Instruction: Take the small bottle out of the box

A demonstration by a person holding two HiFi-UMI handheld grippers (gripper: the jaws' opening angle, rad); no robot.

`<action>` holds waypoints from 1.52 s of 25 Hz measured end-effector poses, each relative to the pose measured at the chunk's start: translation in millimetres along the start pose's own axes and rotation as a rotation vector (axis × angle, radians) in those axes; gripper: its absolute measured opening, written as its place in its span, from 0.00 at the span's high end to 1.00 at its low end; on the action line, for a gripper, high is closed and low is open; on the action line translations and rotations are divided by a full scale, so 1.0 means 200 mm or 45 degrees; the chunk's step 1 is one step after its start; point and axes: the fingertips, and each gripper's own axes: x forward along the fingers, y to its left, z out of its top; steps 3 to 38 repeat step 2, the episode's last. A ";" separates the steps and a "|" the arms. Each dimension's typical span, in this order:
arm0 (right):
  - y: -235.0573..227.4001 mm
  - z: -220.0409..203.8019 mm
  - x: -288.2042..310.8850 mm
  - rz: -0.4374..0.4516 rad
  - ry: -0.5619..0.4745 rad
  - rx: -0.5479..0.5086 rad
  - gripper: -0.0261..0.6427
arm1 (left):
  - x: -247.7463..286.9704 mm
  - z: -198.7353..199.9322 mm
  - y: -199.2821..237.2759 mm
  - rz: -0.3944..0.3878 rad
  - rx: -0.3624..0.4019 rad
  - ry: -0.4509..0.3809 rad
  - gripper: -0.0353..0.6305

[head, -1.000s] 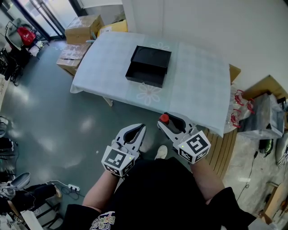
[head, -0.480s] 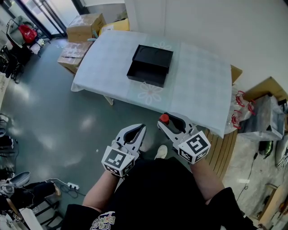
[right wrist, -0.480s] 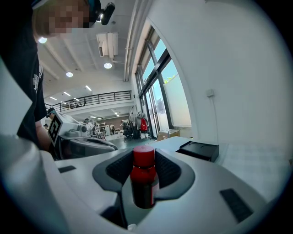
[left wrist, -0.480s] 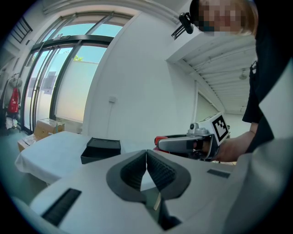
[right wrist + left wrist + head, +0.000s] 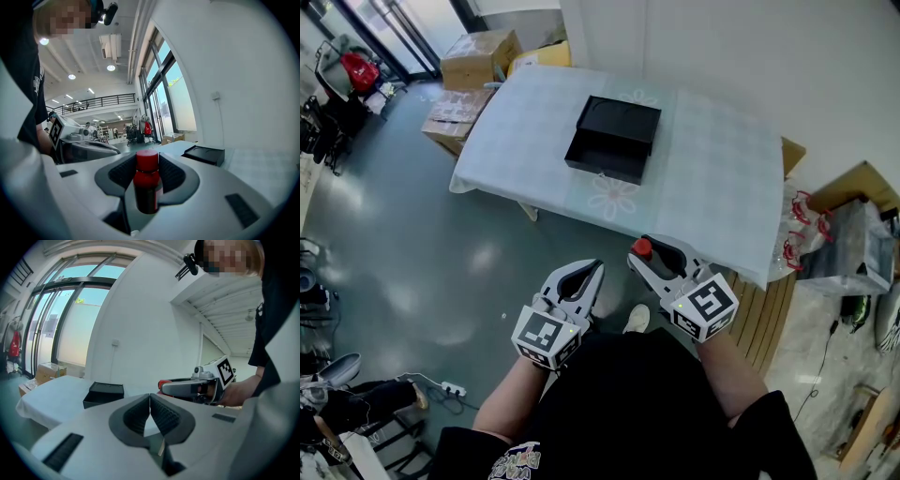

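Small bottle (image 5: 146,187): dark body, red cap, upright | right gripper (image 5: 644,254) jaws clamp it | left gripper (image 5: 150,401) jaws closed together

Black short-sleeved shirt (image 5: 623,403); white left gripper (image 5: 594,270) and right gripper (image 5: 639,251) bear black-and-white marker cubes (image 5: 546,336)
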 end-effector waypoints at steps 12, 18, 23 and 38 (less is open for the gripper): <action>-0.01 0.00 0.00 0.000 -0.001 0.000 0.72 | 0.01 0.00 0.00 0.000 0.001 0.000 0.90; -0.01 0.00 0.00 0.000 -0.001 0.000 0.72 | 0.01 0.00 0.00 0.000 0.001 0.000 0.90; -0.01 0.00 0.00 0.000 -0.001 0.000 0.72 | 0.01 0.00 0.00 0.000 0.001 0.000 0.90; -0.01 0.00 0.00 0.000 -0.001 0.000 0.72 | 0.01 0.00 0.00 0.000 0.001 0.000 0.90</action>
